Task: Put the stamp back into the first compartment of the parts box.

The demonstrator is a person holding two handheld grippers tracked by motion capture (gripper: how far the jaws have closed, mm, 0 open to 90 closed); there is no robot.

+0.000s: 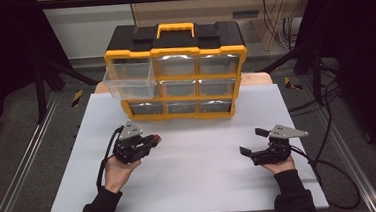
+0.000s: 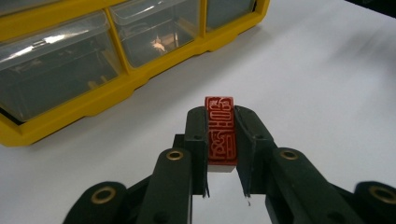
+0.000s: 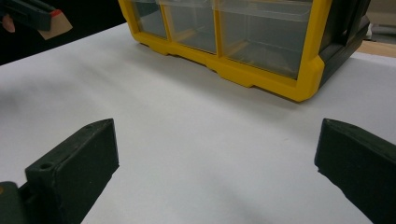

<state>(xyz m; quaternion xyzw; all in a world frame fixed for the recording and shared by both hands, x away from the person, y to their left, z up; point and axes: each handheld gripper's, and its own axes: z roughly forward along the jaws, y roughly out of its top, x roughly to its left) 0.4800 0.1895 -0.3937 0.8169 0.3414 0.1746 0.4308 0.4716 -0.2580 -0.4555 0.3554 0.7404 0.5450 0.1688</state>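
A yellow and black drawer cabinet (image 1: 176, 71) stands at the back of the white table, its top-left clear drawer (image 1: 130, 81) pulled out. My left gripper (image 1: 151, 139) hovers in front of the cabinet's left side, shut on a red stamp block (image 2: 220, 130) with carved white characters on its face. The block sits upright between the two black jaws. The cabinet's lower drawers (image 2: 60, 65) lie beyond it. My right gripper (image 1: 252, 141) rests at the right of the table, open, with only bare table between its wide jaws. The cabinet's corner (image 3: 299, 79) is ahead of it.
The white table top (image 1: 196, 175) stretches between and in front of the two hands. Cables (image 1: 330, 161) trail off the right side. Dark frame posts (image 1: 39, 81) stand at both sides behind the table.
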